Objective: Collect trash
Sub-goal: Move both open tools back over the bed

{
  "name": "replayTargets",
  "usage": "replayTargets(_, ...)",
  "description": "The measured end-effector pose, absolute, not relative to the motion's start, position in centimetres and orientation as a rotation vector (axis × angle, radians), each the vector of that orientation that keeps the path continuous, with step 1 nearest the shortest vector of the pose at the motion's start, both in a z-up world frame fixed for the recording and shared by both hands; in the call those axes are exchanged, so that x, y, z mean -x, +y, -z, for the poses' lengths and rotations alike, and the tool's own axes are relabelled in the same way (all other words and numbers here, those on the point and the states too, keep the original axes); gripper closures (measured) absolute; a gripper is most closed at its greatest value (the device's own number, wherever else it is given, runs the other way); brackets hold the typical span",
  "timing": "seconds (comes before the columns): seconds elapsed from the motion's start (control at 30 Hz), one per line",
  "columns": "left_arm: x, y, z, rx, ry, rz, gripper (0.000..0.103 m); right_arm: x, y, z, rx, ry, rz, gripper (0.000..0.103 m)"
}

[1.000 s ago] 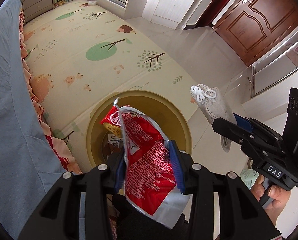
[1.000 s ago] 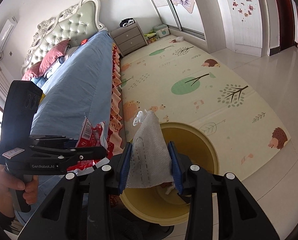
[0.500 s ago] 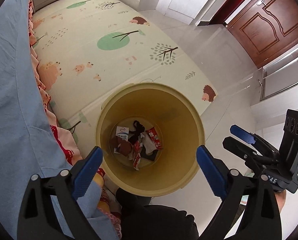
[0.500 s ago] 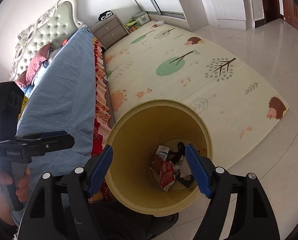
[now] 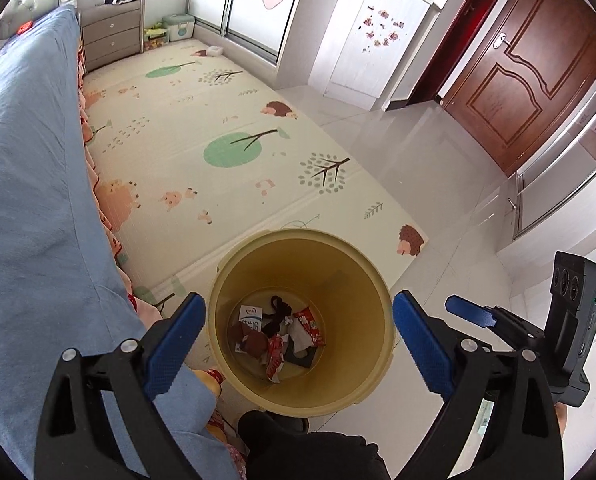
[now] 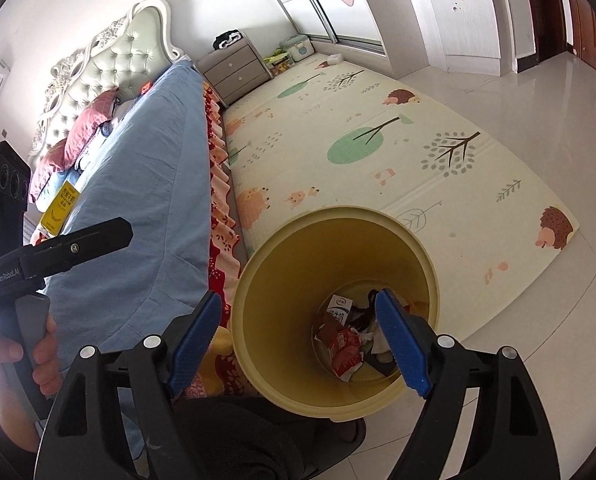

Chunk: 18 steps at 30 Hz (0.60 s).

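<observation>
The left tongs (image 5: pixel 300 334) are gaping wide with nothing in them, hanging over the bin (image 5: pixel 378 364) at lower centre of the frame. The right tongs (image 6: pixel 300 338) are opening, also bare. The trash (image 5: pixel 276 338) is lying at the bin's bottom, beside the bed (image 5: pixel 30 184).

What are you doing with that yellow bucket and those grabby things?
A person is collecting trash with a gripper in each hand. Both hang over the yellow bin beside the bed. The left gripper is wide open and empty; the right gripper is empty too, its jaws opening. Wrappers and a small carton lie at the bottom of the bin. A yellow packet lies on the bed.
</observation>
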<state>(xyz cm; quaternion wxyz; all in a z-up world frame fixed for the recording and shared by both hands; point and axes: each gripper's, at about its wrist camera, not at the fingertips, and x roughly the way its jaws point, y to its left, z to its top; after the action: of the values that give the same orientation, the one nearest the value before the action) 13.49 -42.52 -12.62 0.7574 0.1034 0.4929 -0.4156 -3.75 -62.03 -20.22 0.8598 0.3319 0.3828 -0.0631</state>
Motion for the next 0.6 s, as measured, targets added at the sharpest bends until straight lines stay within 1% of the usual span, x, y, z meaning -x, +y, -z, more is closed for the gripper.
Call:
replayTargets(0.3,-11.9,-36.0,7.7,-0.196,0.919,0.868,0.008,2.4,-58.1,15.6,-0.592,0.759,0.073,0.025)
replayTargets(0.33,-11.9,-35.0,7.2,-0.197,0.906,0.856,0.008,2.1,-57.5,15.0,-0.583,0.75,0.061,0.024)
replayTargets(0.4,-12.2,-32.9,6.2,-0.188,0.882,0.831,0.007,1.3,-56.1,13.8,-0.555,0.734,0.044,0.019)
replayTargets(0.6,-14.2,-25.0,4.0,-0.145,0.825,0.681,0.005,-1.7,-50.3,10.3,-0.443,0.697,-0.051,0.016)
